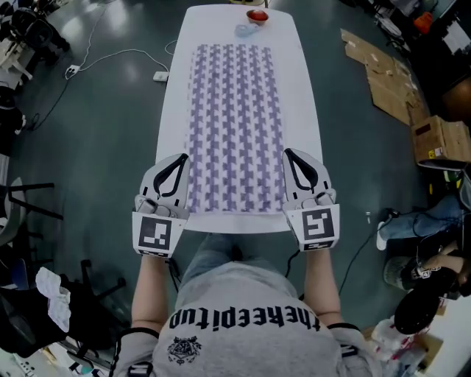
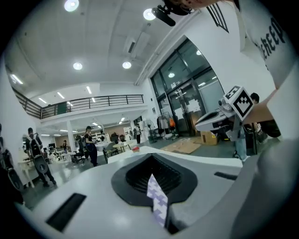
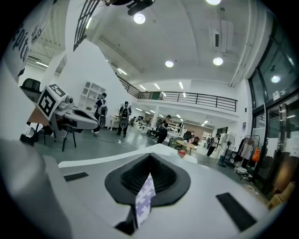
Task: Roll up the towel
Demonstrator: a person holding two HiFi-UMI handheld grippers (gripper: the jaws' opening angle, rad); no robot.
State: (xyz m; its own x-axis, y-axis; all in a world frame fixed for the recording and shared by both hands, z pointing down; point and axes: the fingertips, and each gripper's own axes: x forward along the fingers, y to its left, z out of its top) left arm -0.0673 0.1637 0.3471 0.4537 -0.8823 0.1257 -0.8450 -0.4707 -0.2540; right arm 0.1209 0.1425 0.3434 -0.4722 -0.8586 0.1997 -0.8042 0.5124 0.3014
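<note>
— Where is the purple-and-white houndstooth cloth towel (image 1: 235, 125) lying?

— It is lying flat along the long white tabletop (image 1: 305, 96). Its near edge is sitting right at the tabletop's near end. Its far edge is stopping short of the far end, where a small red object (image 1: 257, 15) is sitting.

— What are the tongs doing?

— The left tongs (image 1: 176, 163) are pressing together on the towel's near left corner. The right tongs (image 1: 292, 158) are pinching the near right corner the same way. In each gripper view a narrow flap of the patterned cloth is sticking up from between the closed jaws.

— Is any writing showing?

— White lettering is running across the person's grey shirt (image 1: 243, 291), upside down in the head view. It is looking like "thekeepitup", though I am not vouching for every letter. A crest is sitting beside it, too small to read. The white marker cube (image 1: 156, 234) on the left tongs is showing a black-and-white square pattern without words, and the one on the right tongs is showing another.

— Anything else nearby?

— Flattened brown cardboard sheets (image 1: 386, 81) are lying on the dark floor (image 1: 96, 132), to the right of the tabletop.
</note>
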